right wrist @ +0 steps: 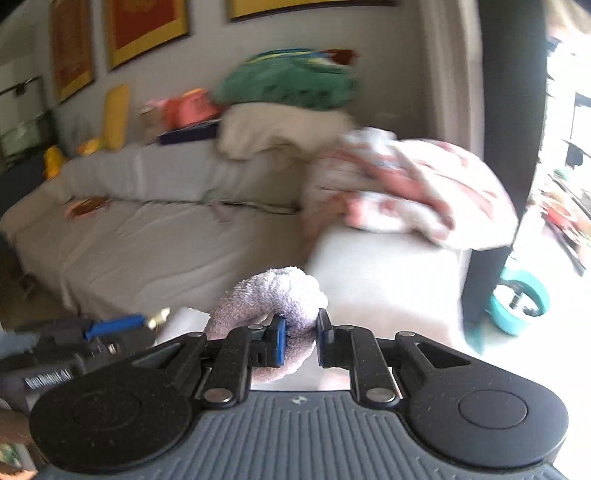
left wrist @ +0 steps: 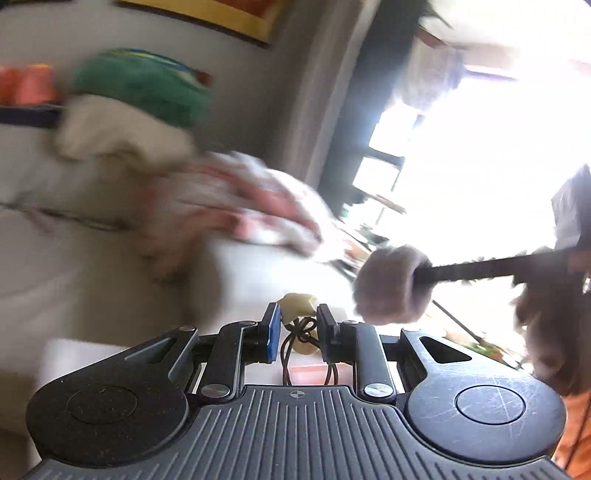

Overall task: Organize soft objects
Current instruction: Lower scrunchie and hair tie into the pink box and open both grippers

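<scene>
- A home living room.
- A long grey sofa (right wrist: pixel 147 236) under framed pictures (right wrist: pixel 146 29) on the wall.
- Piled blankets (right wrist: pixel 406 188) and cushions (right wrist: pixel 116 116) lie on it.
- Bright window (left wrist: pixel 480 147) beside it.

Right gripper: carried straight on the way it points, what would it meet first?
Probably the sofa's near end, below the pink-and-white blanket. The right gripper, shut on a lilac towel, aims there; depth is unclear in the blur.

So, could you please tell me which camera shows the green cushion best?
The right wrist view: the green cushion sits whole atop the cream pile. The left wrist view shows it blurrier, near the left edge.
</scene>
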Demonstrator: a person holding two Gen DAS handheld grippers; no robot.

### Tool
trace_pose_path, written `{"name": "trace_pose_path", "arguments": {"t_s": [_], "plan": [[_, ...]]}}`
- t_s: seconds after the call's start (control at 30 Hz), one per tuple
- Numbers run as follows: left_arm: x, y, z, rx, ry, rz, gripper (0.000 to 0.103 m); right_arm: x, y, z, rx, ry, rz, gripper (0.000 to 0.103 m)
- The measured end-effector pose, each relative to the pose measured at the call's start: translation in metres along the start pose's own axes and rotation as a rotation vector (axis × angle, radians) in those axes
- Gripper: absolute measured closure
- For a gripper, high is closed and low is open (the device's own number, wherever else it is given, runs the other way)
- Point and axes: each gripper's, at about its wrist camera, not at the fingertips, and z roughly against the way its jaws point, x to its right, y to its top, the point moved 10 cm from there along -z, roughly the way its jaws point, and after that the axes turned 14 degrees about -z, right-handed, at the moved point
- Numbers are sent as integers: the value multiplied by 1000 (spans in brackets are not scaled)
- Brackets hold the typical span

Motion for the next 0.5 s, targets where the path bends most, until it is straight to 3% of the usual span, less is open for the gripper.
{"name": "trace_pose_path", "arguments": {"t_s": [0.1,0.13,0.2,0.27,0.37,0.5], "plan": [[52,5,-52,-56,-127,5,78,65,-21,-1,-6,-68,-61,88],[66,3,-71,-89,-156,3,77,83,-31,-7,-7,-91,-68,84],[86,-12,-106,-170,-163,-14,77,111,-59,-22,-40,-103,-38,76],[95,-35,-135,-260,-143,-27,77,130,-86,-36,-88,-110,-51,60],[95,-69,-148,-329,-143,-12,77,148,-110,-40,-112,-55,-85,59],[85,-78,-124,-307,-140,1,77,146,-114,-27,-59,-13,-73,58]]}}
